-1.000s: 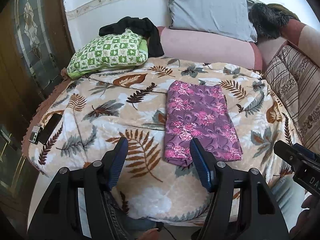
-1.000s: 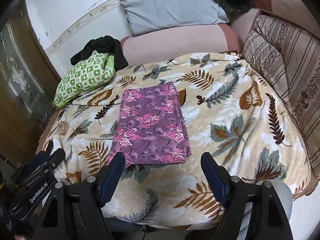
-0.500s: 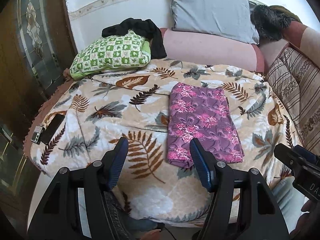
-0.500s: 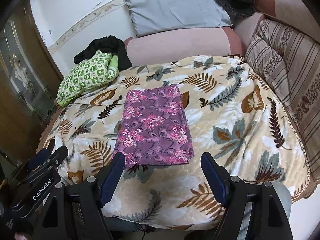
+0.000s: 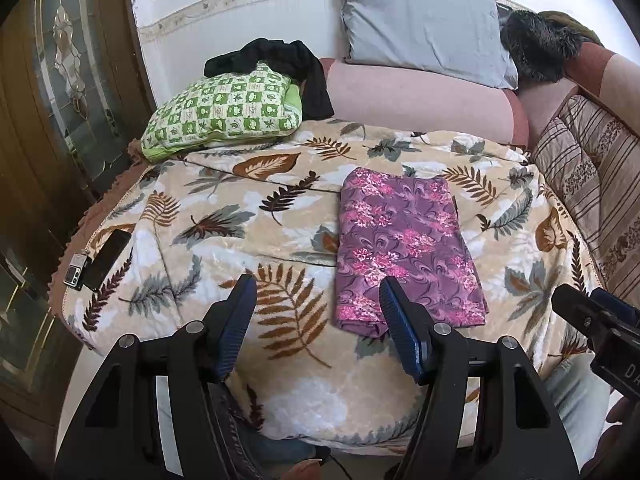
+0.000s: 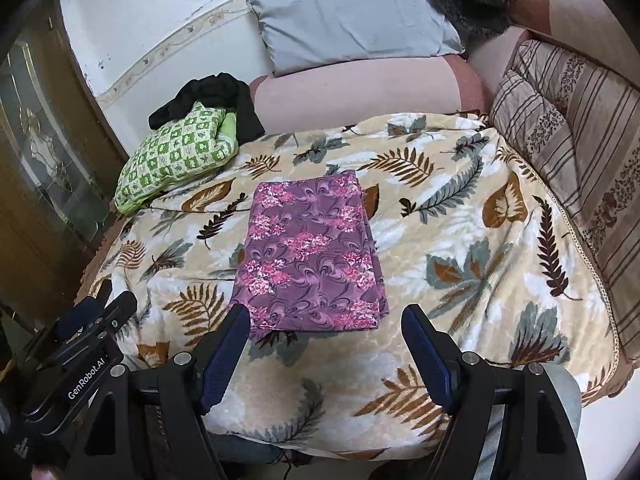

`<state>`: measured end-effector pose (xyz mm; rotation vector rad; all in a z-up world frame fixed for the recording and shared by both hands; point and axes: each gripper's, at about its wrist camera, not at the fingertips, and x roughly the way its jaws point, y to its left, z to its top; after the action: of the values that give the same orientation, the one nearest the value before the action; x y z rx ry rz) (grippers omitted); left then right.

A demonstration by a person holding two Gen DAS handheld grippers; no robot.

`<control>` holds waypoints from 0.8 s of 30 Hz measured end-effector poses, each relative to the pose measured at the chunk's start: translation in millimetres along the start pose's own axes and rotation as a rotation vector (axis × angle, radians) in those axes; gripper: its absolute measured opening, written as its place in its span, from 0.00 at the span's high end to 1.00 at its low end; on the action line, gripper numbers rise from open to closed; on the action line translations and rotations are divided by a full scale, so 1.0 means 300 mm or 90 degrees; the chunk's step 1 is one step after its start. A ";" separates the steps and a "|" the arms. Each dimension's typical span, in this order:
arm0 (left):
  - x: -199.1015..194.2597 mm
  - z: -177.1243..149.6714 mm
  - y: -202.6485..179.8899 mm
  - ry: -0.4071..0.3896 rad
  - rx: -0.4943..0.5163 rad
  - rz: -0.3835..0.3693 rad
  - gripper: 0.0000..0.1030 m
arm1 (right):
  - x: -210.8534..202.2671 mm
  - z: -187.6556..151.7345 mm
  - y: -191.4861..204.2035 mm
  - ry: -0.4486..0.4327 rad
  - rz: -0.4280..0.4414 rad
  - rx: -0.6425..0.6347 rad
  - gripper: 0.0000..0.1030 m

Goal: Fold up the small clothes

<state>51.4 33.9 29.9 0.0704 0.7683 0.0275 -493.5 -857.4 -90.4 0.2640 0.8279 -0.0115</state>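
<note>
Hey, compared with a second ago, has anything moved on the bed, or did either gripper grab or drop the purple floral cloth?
Nothing on the bed has changed. Only the view drifted slightly. The folded purple floral cloth lies flat on the leaf-patterned blanket as before. The left gripper and right gripper hang open above the near edge, holding nothing. The green checked pillow and phone stayed put.

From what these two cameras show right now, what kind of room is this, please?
Most likely a bedroom in a home: a bed under a leaf-print blanket, a grey pillow against the wall, and a folded purple garment lying on the blanket.
</note>
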 end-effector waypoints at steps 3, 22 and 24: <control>0.001 0.000 0.001 0.000 0.000 -0.001 0.38 | -0.005 0.004 0.000 -0.003 0.002 0.001 0.26; -0.002 0.002 0.002 0.003 0.001 -0.001 0.38 | -0.002 0.007 -0.004 0.000 0.005 -0.002 0.26; -0.002 0.001 0.002 0.004 0.001 -0.002 0.38 | -0.002 0.008 -0.003 0.000 0.005 -0.002 0.26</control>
<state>51.2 34.4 30.5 0.0707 0.7741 0.0245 -492.4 -858.8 -88.7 0.2646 0.8274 -0.0037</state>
